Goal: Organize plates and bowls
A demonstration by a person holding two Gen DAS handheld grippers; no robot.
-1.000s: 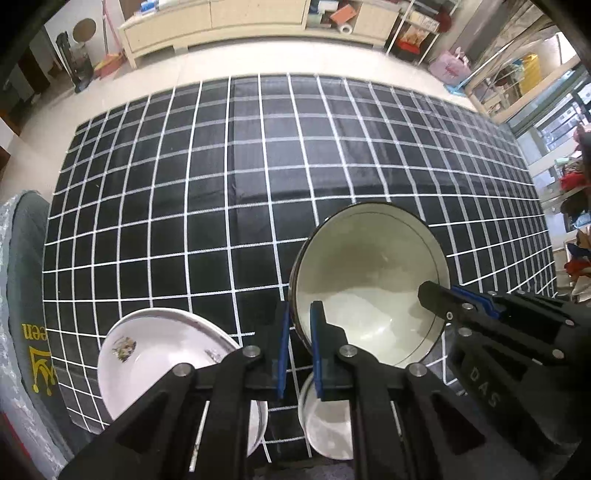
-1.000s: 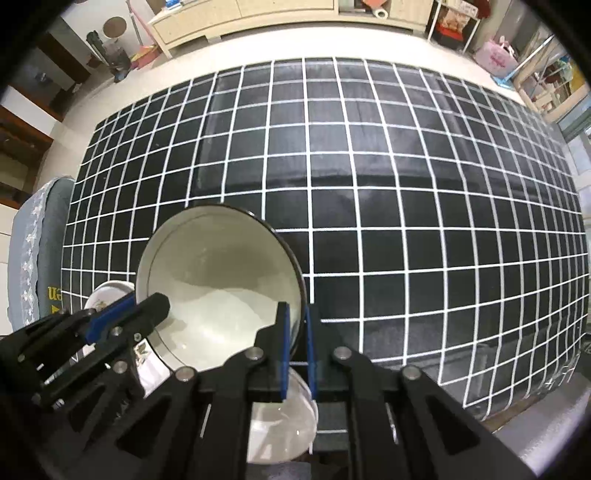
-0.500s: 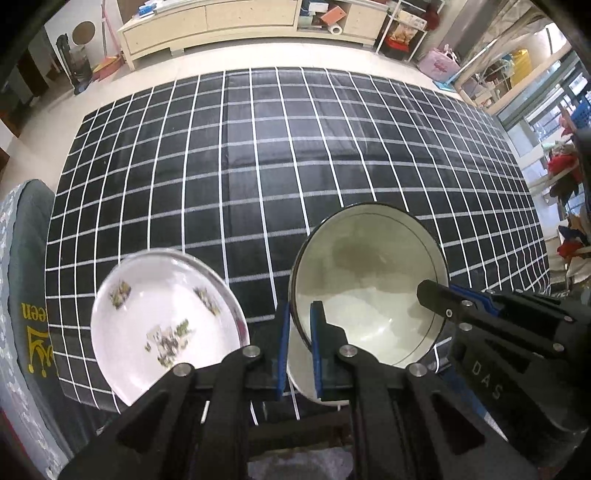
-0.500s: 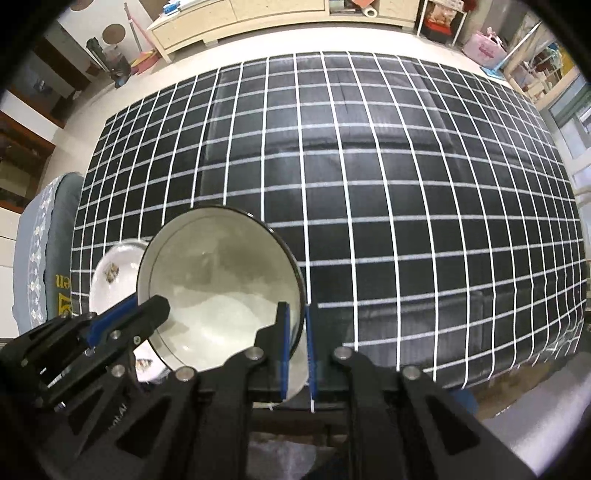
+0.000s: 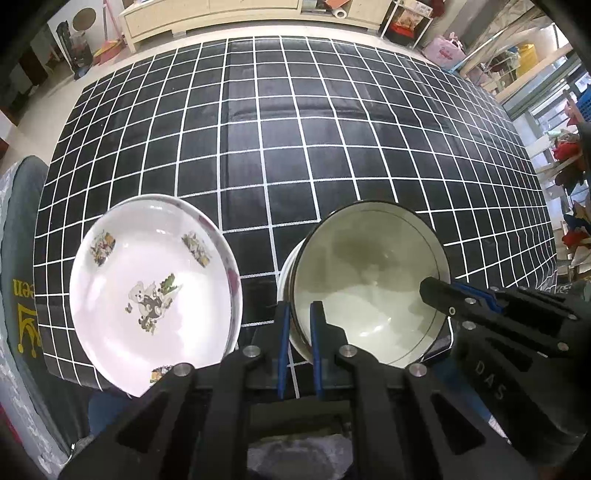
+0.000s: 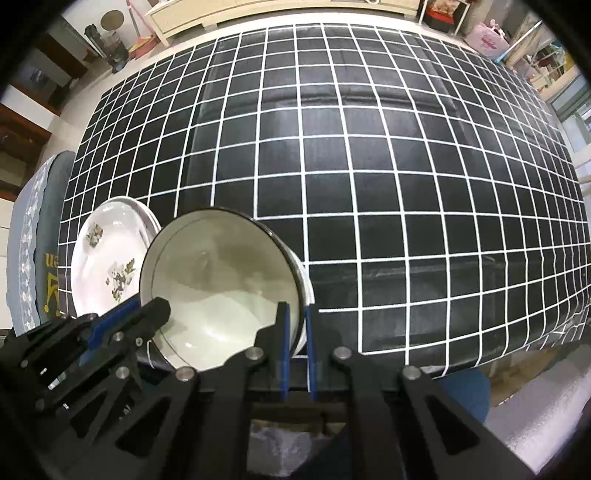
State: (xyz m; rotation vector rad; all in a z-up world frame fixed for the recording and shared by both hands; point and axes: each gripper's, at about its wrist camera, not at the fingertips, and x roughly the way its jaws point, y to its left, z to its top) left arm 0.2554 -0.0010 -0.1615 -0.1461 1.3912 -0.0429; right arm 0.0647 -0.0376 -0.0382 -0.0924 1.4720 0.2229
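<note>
A cream bowl with a dark rim (image 5: 369,284) is held between both grippers, above the near edge of the table. My left gripper (image 5: 297,325) is shut on its left rim. My right gripper (image 6: 295,325) is shut on its right rim and also shows in the left wrist view (image 5: 443,295). The bowl shows in the right wrist view (image 6: 221,280) too. A second white rim shows just under the bowl (image 5: 286,266). A white plate with a bear picture (image 5: 151,288) lies at the table's near left corner and also shows in the right wrist view (image 6: 107,262).
The table has a black cloth with a white grid (image 5: 295,129). A grey cushioned seat (image 5: 18,258) stands at the left of the table. A cabinet (image 5: 221,11) and shelves with clutter stand beyond the far edge.
Both grippers with the bowl have drawn back toward the near edge and risen. The bear plate now shows fully at the left, and the small white dish below is out of sight.
</note>
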